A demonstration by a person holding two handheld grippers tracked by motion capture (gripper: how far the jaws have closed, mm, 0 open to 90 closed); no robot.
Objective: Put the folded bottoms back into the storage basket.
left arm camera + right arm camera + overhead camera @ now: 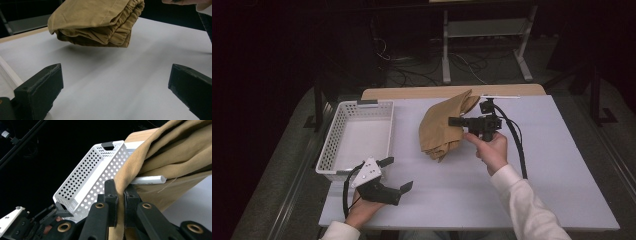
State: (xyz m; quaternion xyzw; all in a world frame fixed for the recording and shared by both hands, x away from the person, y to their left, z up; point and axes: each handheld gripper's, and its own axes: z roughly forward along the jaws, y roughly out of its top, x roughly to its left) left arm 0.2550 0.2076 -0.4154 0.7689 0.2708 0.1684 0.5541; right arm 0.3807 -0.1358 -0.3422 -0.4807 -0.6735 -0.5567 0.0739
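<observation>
A folded tan garment (439, 130) with a gathered waistband hangs a little above the white table top (452, 185), lifted by one edge. My right gripper (456, 121) is shut on that edge; in the right gripper view the tan garment (170, 152) is pinched between the two black jaws, and my right gripper (120, 192) points toward the basket. My left gripper (396, 174) rests near the table's front left, open and holding nothing. In the left gripper view the tan garment (100, 22) floats over its shadow beyond my left gripper (116, 77).
A white perforated basket (343, 117) stands at the table's left, and in the right gripper view the white basket (85, 182) has nothing in it. A wooden strip (412, 92) runs along the far edge. Dark floor, cables and a metal stand lie beyond.
</observation>
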